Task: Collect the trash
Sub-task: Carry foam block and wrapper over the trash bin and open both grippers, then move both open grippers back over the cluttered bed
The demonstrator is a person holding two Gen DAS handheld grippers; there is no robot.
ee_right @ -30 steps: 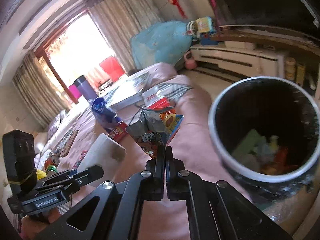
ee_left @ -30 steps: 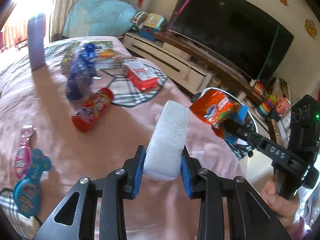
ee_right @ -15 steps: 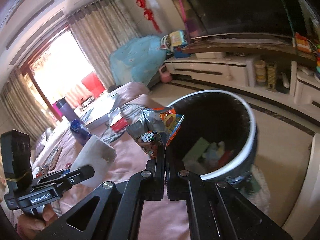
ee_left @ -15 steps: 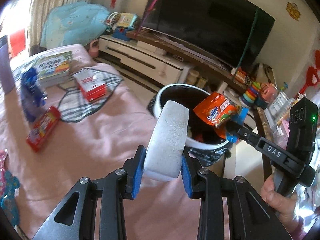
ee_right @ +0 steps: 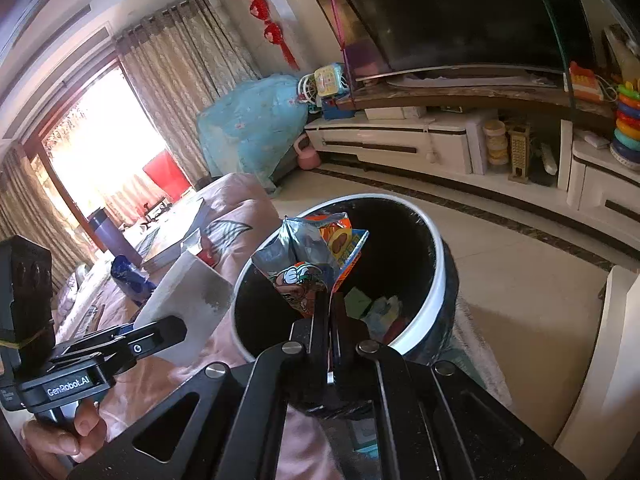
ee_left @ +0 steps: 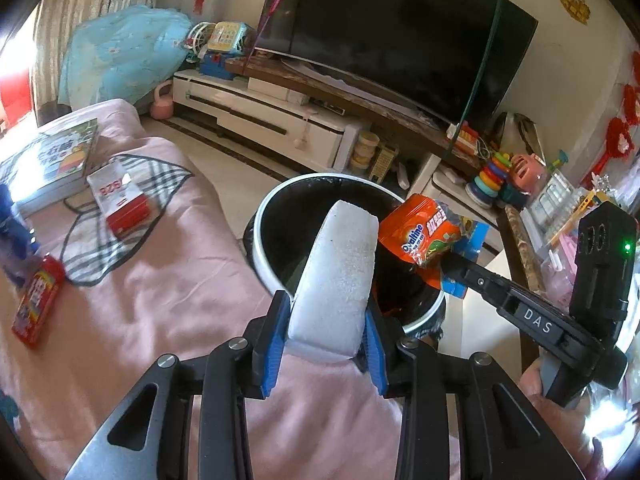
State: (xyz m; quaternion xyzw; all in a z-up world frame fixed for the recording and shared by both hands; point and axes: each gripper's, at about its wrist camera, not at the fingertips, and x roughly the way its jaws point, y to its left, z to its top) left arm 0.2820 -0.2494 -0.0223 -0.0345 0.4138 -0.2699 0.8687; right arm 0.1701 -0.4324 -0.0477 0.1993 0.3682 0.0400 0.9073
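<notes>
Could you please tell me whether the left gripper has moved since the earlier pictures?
Yes. The left gripper, gripping the white foam block, has swung from over the bed to the trash bin.

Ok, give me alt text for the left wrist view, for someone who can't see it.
The left claw grips a white foam block over a black bin beside a pink-covered surface. At right, the right claw holds an orange snack packet above the bin, with a dark TV behind.
</notes>
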